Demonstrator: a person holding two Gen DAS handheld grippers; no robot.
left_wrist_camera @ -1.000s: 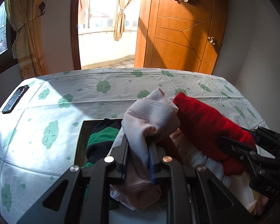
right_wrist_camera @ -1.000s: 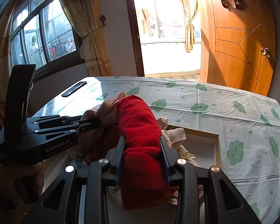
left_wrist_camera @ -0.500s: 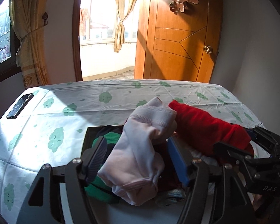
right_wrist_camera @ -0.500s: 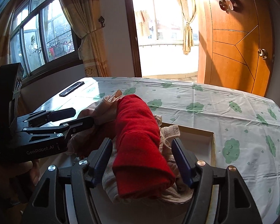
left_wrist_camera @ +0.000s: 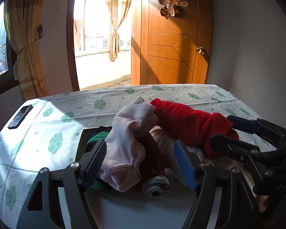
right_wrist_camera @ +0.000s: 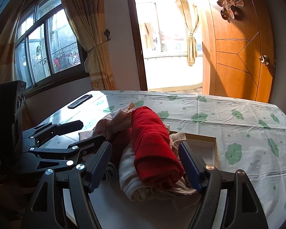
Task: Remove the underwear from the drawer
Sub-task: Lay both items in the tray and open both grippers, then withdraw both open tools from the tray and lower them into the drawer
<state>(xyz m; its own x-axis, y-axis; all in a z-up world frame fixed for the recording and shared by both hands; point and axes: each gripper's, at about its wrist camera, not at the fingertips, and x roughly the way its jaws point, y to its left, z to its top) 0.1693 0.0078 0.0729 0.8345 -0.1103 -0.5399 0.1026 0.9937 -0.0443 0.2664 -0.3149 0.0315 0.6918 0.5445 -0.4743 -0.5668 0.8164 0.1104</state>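
Pink underwear [left_wrist_camera: 127, 145] and red underwear [right_wrist_camera: 152, 148] loose on drawer [right_wrist_camera: 213, 148] pile between just-opened left claw [left_wrist_camera: 141, 164] and right claw [right_wrist_camera: 145, 164], both wide.

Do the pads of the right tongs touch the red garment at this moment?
Apart. In the right wrist view, the right tongs stand open, with gaps on both sides of the red garment, which lies on the pile between the pads.

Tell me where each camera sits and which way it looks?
Left wrist: sits on the left gripper, looking over the pink underwear toward the door; the right gripper shows at its right.
Right wrist: sits on the right gripper, looking over the red underwear; the left gripper shows at its left.
Both share the clothes, the drawer and the door.
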